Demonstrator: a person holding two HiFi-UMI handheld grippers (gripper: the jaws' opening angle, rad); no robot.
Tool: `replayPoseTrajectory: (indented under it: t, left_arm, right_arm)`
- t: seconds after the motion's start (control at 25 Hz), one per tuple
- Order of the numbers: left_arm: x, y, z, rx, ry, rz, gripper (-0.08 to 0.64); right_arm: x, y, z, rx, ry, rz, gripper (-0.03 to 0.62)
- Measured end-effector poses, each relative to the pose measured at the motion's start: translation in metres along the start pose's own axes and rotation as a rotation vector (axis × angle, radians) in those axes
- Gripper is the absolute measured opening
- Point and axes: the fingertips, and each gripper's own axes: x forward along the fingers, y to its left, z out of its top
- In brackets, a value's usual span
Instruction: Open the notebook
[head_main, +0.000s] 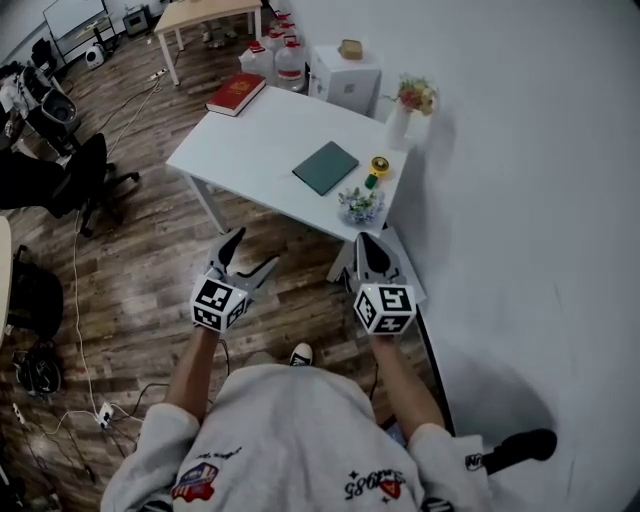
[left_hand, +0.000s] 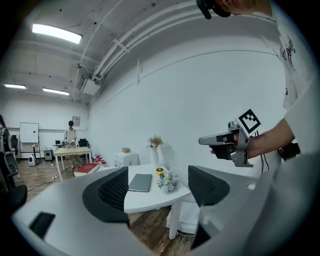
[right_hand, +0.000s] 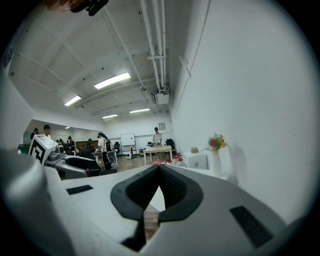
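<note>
Right gripper (right_hand: 160, 169): jaws closed tip to tip, nothing between them.
Left gripper (right_hand: 100, 169): off to the left, its marker cube (right_hand: 42, 148) tilted.
Vase of flowers (right_hand: 215, 150): upright by the white wall (right_hand: 260, 100).
Far end: wooden table (right_hand: 157, 148), a person (right_hand: 156, 136) standing behind it.

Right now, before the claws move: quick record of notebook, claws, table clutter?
notebook: closed, flat on table
left claw: open, empty, short of the table
right claw: shut, empty, short of the table
clutter: red book at far corner; flower bunch and yellow item beside notebook; vase by the wall
task: not started
</note>
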Motion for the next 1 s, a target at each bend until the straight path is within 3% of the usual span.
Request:
replayPoseTrajectory:
  t: [0.52, 1.0]
  left_arm:
    - [0.096, 0.031, -0.014, -0.010, 0.031, -0.070, 0.348]
    - [0.255, 0.084, -0.014, 0.028, 0.064, -0.306, 0.341]
  right_arm:
    - [0.067, -0.062, -0.014, 0.023, 0.017, -0.055, -0.009]
    - [0.159, -0.141, -0.014, 0.052, 0.033, -0.246, -0.009]
